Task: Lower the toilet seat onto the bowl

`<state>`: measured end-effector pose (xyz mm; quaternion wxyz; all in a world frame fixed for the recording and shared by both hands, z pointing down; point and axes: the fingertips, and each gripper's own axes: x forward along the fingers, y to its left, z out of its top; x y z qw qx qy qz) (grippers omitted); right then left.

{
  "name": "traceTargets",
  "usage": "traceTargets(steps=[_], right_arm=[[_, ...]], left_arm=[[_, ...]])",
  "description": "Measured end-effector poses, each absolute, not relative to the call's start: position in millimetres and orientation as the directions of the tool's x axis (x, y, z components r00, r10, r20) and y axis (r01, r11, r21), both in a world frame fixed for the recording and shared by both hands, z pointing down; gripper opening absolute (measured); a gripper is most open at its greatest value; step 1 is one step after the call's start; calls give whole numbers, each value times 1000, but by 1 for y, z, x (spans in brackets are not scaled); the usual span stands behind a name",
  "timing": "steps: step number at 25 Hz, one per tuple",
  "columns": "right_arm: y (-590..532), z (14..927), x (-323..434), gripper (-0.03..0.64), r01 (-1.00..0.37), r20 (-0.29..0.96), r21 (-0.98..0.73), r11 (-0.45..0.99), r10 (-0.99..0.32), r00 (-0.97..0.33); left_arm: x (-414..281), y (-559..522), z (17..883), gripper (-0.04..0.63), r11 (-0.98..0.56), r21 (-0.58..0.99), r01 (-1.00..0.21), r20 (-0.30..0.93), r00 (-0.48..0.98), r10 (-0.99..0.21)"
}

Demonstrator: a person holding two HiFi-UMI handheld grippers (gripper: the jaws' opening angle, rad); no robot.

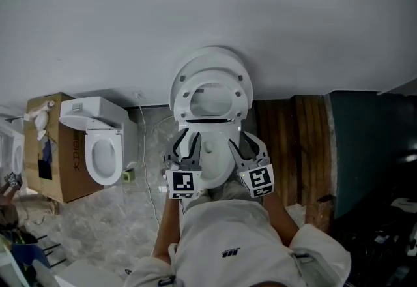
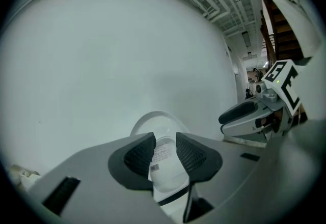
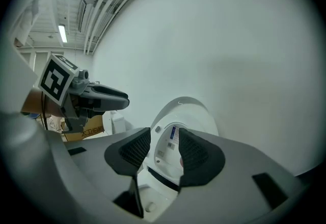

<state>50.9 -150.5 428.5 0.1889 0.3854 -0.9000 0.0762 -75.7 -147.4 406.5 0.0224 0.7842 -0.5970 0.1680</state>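
White wall (image 1: 195,5) over a marbled floor (image 1: 130,220), toilet seat (image 1: 241,100) standing upright against its raised lid (image 1: 210,57), off the bowl (image 1: 212,154), left claw (image 1: 186,142) and right claw (image 1: 242,143) both closed and empty, over the bowl's rim, second toilet (image 1: 104,149) at left.

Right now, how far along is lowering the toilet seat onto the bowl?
Done: nothing; the toilet seat stands raised against the lid. In hand: left tool and right tool, both shut and empty, flank the bowl. Left: bring the seat down.
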Motion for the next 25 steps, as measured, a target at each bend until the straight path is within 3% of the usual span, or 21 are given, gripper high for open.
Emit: traceTargets(steps=[25], right_arm=[[-276, 476, 41, 169, -631, 449, 27, 775, -573, -686]], left_arm=[[-81, -261, 478, 202, -246, -153, -957, 403, 167, -900]])
